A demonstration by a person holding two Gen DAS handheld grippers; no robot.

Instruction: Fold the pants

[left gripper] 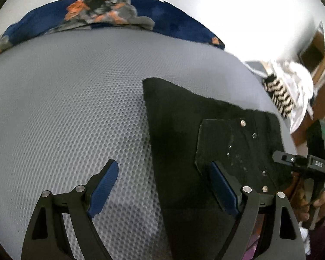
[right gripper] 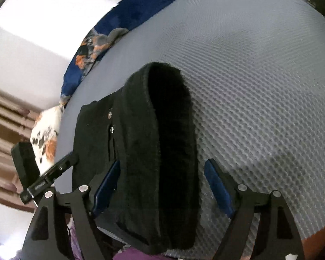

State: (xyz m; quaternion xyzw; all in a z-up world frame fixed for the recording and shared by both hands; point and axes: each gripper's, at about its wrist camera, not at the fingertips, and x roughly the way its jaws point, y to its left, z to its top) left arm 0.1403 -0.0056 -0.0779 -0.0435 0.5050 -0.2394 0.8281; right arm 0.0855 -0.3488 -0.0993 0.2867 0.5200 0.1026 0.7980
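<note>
My left gripper (left gripper: 162,186) hangs with its jaws wide apart over the grey mat (left gripper: 75,108), nothing between them but mat and the left edge of the pants (left gripper: 184,130). My right gripper (right gripper: 162,186) also stands wide apart; a thick folded roll of the pants (right gripper: 162,140) lies between the pads, but neither pad presses on it, so I hold nothing. The pants lie folded on the near right part of the mat, studded pocket up, with the near end reaching the mat's near edge. My judgement is that the fold is loose: the top layer bulges like a tunnel instead of lying flat, and it could spring back or slide. The near end looks close to drooping off the edge, and its weight may drag the stack. If I grab only the top layer, the fold underneath will skew. The blue blanket (left gripper: 173,21) lies far off, clear of it.
</note>
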